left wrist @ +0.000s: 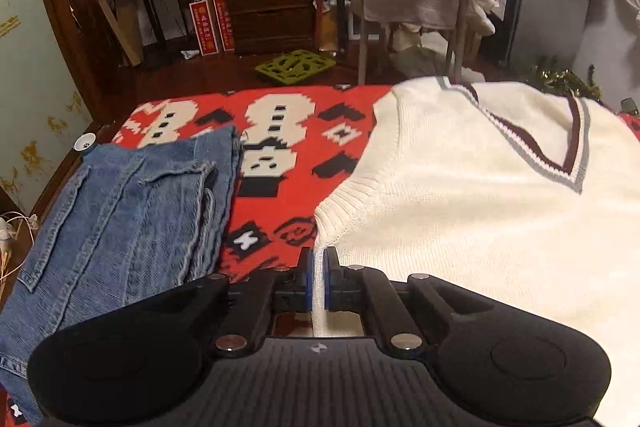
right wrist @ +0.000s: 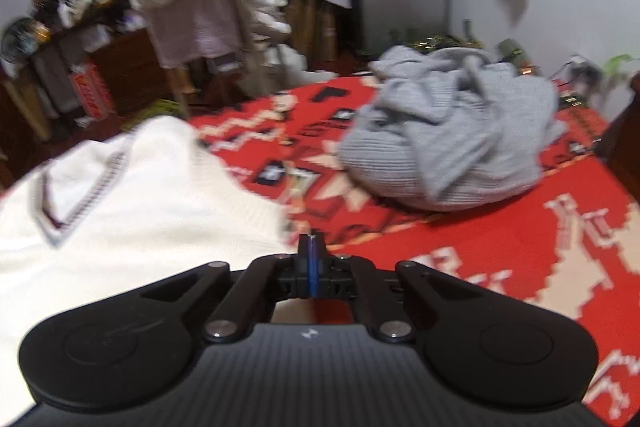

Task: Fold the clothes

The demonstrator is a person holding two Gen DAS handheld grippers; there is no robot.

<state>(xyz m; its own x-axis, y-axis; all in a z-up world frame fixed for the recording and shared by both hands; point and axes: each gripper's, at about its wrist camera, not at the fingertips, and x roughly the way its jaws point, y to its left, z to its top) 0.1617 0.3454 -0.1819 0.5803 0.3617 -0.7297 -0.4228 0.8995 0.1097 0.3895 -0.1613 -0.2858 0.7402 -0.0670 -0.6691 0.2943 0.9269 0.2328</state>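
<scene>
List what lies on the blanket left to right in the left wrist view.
Folded denim garment → bare strip of the red patterned blanket → cream V-neck knit vest, its near-left edge pinched in the left gripper.

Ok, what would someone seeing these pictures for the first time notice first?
Probably the cream V-neck knit vest spread across the bright red patterned blanket, its edge pinched in the left gripper. Folded blue denim lies to its left, and a crumpled grey knit heap sits beyond the shut right gripper.
</scene>
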